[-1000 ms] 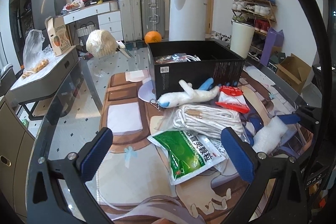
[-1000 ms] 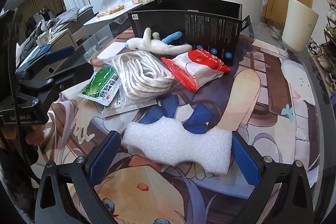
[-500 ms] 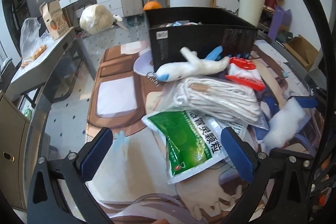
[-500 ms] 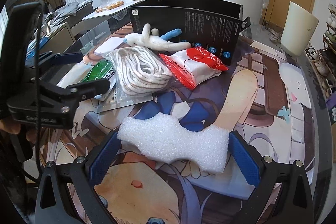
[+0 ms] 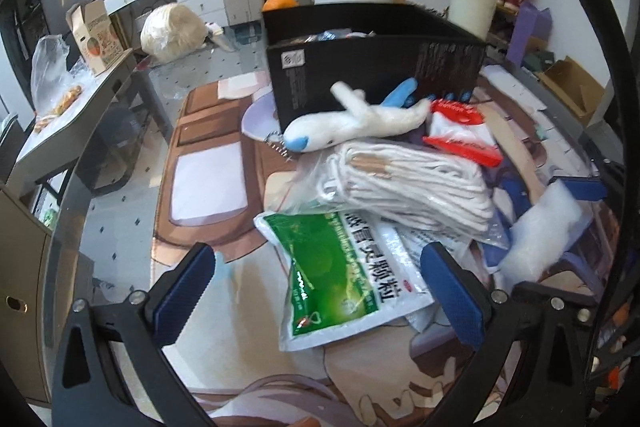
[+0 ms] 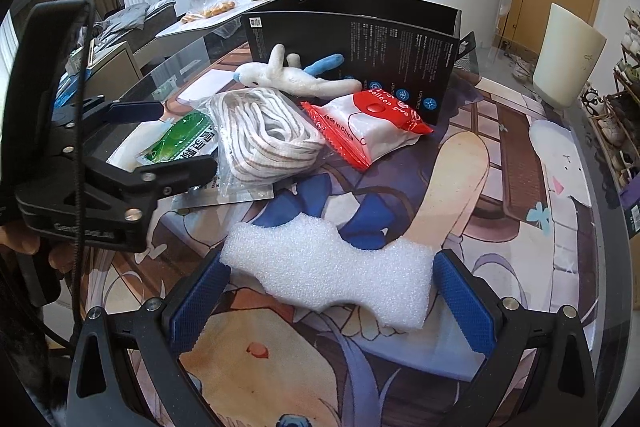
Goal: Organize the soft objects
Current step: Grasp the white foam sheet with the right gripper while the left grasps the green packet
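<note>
A white foam piece [image 6: 328,267] lies on the printed mat between the pads of my right gripper [image 6: 330,301], whose pads touch its ends; it also shows in the left wrist view [image 5: 544,227]. My left gripper [image 5: 320,287] is open, its jaws either side of a green sachet [image 5: 336,267]. Behind lie a bagged white rope [image 5: 412,183], a white and blue plush [image 5: 352,123], a red and white packet [image 5: 460,135] and a black box [image 5: 360,67]. The left gripper [image 6: 120,155] shows in the right wrist view, beside the rope [image 6: 264,135].
The black box [image 6: 352,27] stands at the back of the glass table. A white bin [image 6: 568,59] stands at the right. A side table [image 5: 72,103] with a carton and bags is at the left. An orange [image 5: 280,3] sits behind the box.
My left gripper has moved forward and down onto the green sachet. My right gripper has narrowed around the foam piece until its pads touch it.
</note>
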Motion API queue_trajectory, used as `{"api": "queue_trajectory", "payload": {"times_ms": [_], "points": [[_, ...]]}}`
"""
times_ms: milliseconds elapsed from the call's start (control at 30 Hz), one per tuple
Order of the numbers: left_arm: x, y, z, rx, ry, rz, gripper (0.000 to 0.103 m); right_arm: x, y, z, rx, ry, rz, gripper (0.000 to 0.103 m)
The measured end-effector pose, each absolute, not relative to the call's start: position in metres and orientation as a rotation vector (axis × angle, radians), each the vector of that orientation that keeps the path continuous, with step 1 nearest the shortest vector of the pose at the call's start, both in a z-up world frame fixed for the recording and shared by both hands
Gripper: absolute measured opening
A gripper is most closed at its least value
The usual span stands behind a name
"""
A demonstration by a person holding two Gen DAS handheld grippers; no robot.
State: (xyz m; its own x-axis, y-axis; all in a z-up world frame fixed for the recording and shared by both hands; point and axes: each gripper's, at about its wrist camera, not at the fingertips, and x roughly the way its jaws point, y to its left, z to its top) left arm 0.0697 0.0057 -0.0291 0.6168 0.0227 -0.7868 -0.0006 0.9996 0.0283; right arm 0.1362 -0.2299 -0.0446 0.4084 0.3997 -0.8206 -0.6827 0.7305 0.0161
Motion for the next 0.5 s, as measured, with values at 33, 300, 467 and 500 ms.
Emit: {"api": "queue_trajectory", "payload": {"times_ms": [33,300,467,500], "points": [[0.0698,0.0075,-0.0291,0.018,0.907,0.016,0.103,0.1362,-0.2301,-0.0444,-0.347,0.921,0.701,0.102],[0.0648,0.0149,-0.0306,-0.039,0.907,-0.031,0.087,0.136,-0.2298,-0.0448,-0.35,0.918,0.7,0.102],[0.0629,0.0122,-0.0281,-0.04,0.885,-0.058,0.064,0.1358,-0.2291,-0.0452,-0.351,0.914,0.694,0.102],[0.063,0.0111,-0.0277,-0.04,0.882,-0.06,0.061,0.1356,-0.229,-0.0455,-0.349,0.912,0.693,0.102]]}}
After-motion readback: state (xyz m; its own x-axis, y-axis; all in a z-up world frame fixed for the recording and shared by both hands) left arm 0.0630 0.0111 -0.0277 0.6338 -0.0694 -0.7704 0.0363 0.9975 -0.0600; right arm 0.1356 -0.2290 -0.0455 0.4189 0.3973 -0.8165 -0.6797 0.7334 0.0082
